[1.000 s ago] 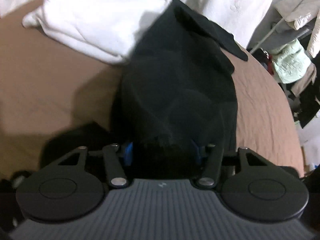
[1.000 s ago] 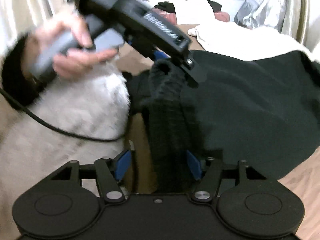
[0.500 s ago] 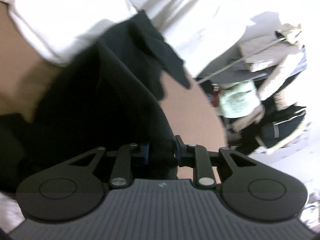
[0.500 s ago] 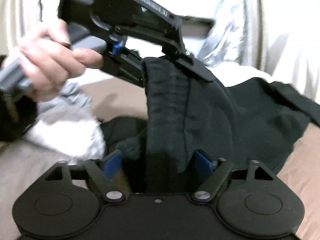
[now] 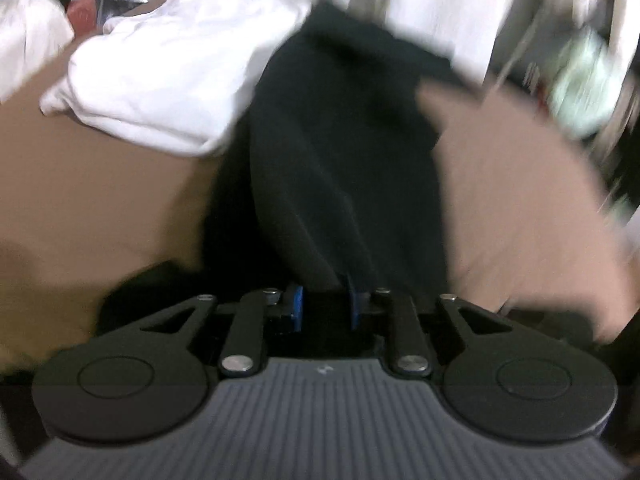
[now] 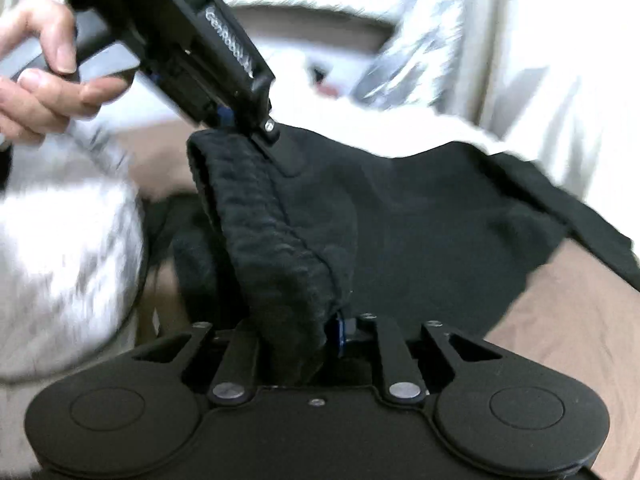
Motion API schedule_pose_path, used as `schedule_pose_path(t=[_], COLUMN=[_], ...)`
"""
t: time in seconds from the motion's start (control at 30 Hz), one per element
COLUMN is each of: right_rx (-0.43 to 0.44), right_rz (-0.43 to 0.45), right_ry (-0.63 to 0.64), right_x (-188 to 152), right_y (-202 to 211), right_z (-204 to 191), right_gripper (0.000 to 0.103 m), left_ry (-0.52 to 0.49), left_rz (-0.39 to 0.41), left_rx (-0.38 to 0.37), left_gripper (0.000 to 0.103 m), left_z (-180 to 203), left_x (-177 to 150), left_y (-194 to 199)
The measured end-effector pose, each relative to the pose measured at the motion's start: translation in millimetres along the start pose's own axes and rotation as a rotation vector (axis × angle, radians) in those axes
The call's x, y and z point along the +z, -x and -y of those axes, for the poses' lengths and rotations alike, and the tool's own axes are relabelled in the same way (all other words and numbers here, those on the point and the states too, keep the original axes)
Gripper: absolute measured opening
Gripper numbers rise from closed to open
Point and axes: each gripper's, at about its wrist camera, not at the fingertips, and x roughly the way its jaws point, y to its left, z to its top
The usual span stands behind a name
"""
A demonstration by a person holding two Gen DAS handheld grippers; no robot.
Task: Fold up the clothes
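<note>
The left gripper (image 5: 325, 307) has its jaws drawn narrow and pinched on the black garment (image 5: 340, 168), which runs up the middle of the frame over the brown bed surface (image 5: 520, 184). The right gripper's (image 6: 298, 332) jaws are closing, its pads pressing the garment's ribbed hem (image 6: 272, 236). A white garment (image 5: 172, 76) lies at upper left. A hand (image 6: 48, 76) grips the other tool's handle, upper left in the right wrist view.

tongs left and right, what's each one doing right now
Left tongs: shut on the black garment, gripping its edge.
Right tongs: closing on the same garment's ribbed hem, pads pressing the fabric.
</note>
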Motion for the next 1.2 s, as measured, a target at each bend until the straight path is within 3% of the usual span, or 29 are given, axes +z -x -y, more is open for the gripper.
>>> schedule_pose_path(t=[0.1, 0.17, 0.27, 0.33, 0.43, 0.57, 0.67, 0.77, 0.8, 0.87, 0.93, 1.03, 1.1, 1.17, 1.2], right_rx=[0.01, -0.018, 0.023, 0.085, 0.153, 0.133, 0.134, 0.185, 0.178, 0.136, 0.1, 0.074, 0.064, 0.062, 0.062], right_rz=[-0.098, -0.103, -0.073, -0.059, -0.057, -0.05, 0.007, 0.018, 0.002, -0.022, -0.038, -0.066, -0.073, -0.07, -0.068], right_ry=[0.165, 0.222, 0.136, 0.065, -0.039, -0.105, -0.174, -0.24, -0.24, -0.16, -0.086, -0.029, -0.009, -0.012, -0.014], right_x=[1, 1, 2, -3, -5, 0, 2, 1, 2, 4, 5, 4, 1, 0, 0], right_y=[-18, -22, -19, -21, -22, 5, 31, 34, 30, 21, 6, -13, -21, -26, -29], right_z=[-20, -31, -21, -5, 14, 32, 45, 58, 56, 34, 13, -6, -12, -12, -11], right_gripper=[0.025, 0.027, 0.028, 0.032, 0.034, 0.039, 0.043, 0.044, 0.044, 0.044, 0.046, 0.049, 0.057, 0.062, 0.064], left_ry=[-0.055, -0.048, -0.05, -0.001, 0.047, 0.082, 0.042, 0.038, 0.052, 0.109, 0.171, 0.269, 0.35, 0.35, 0.328], left_rz=[-0.042, -0.048, -0.038, -0.062, -0.016, 0.065, 0.109, 0.096, 0.103, 0.135, 0.118, -0.025, -0.05, -0.024, -0.002], left_rx=[0.133, 0.174, 0.231, 0.24, 0.159, 0.074, 0.131, 0.234, 0.237, 0.163, 0.052, -0.04, -0.06, -0.077, -0.079], left_gripper=[0.026, 0.029, 0.045, 0.047, 0.046, 0.053, 0.065, 0.065, 0.065, 0.065, 0.07, 0.071, 0.073, 0.065, 0.042], left_z=[3, -1, -11, -24, -28, -25, -21, -27, -31, -40, -49, -65, -74, -75, -72], left_x=[-13, -13, -8, -2, -1, 2, 16, 36, 41, 44, 41, 25, 11, 9, 10], left_y=[-19, -22, -27, -30, -10, 17, 13, 0, -1, 1, -5, -38, -56, -58, -55])
